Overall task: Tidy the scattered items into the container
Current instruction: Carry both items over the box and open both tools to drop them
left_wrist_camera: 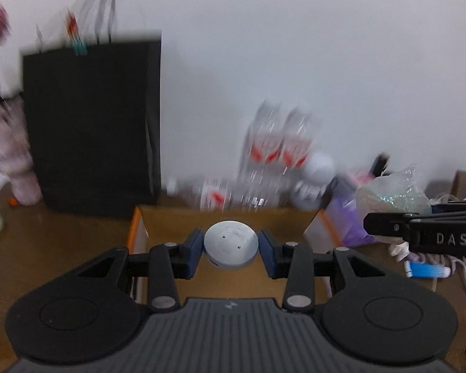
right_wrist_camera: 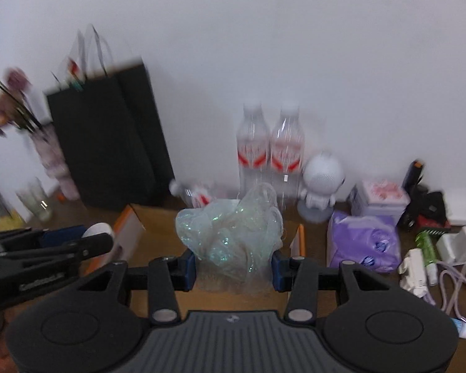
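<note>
Now we are carrying a stiff, light grey disc point(left_wrist_camera: 231, 245) clamped edgewise in the left tool point(left_wrist_camera: 231, 250) and a soft, crushable glittery wrap point(right_wrist_camera: 233, 236) pinched in the right tool point(right_wrist_camera: 234, 265), both over the cardboard box point(left_wrist_camera: 171, 214).

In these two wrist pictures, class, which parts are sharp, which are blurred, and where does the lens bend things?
Left wrist view: left gripper and the grey disc it clamps are sharp; water bottles and black paper bag are streaked. Right wrist view: right gripper crisp on the iridescent mesh bundle, background only mildly soft. Both views curve and darken at the corners.
</note>
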`<state>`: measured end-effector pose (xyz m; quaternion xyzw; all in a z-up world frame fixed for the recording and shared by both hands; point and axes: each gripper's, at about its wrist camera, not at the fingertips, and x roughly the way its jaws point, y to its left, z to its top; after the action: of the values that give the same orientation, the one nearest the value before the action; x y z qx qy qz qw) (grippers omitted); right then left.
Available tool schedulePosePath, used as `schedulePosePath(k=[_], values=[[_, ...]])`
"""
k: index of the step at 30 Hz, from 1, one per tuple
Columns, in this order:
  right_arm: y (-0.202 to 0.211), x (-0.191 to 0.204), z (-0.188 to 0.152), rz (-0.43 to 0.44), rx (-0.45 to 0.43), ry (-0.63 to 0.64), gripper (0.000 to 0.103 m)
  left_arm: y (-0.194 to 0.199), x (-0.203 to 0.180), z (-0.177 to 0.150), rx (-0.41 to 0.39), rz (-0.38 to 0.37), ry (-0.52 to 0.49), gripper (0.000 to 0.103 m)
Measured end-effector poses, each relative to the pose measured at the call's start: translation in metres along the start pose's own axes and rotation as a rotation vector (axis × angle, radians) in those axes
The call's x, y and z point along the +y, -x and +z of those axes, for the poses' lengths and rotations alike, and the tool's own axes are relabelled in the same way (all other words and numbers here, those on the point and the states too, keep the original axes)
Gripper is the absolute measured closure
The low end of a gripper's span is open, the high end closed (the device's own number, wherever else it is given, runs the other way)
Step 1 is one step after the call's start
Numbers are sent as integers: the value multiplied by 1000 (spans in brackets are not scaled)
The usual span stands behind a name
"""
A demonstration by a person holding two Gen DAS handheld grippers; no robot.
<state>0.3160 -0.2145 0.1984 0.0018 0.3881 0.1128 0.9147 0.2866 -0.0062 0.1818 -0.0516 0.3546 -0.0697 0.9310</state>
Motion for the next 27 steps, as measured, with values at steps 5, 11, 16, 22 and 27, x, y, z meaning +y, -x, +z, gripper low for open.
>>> schedulePosePath(k=[5,11,16,22,27], values=[[-99,-3,11,-68,200,-21,60,-95,15,4,166,26,55,63],[-175,-8,-6,-119,338,-33,60,-157,18,-5,250,69,53,63],[-203,-4,-9,-166,366,-19,59,-187,14,-7,293,63,33,63],[-210,-4,-8,-172,369,-7,51,-197,8,-11,310,24,58,59],[-195,-13,-5,-166,364,-45,33,-182,9,-6,290,21,53,42]])
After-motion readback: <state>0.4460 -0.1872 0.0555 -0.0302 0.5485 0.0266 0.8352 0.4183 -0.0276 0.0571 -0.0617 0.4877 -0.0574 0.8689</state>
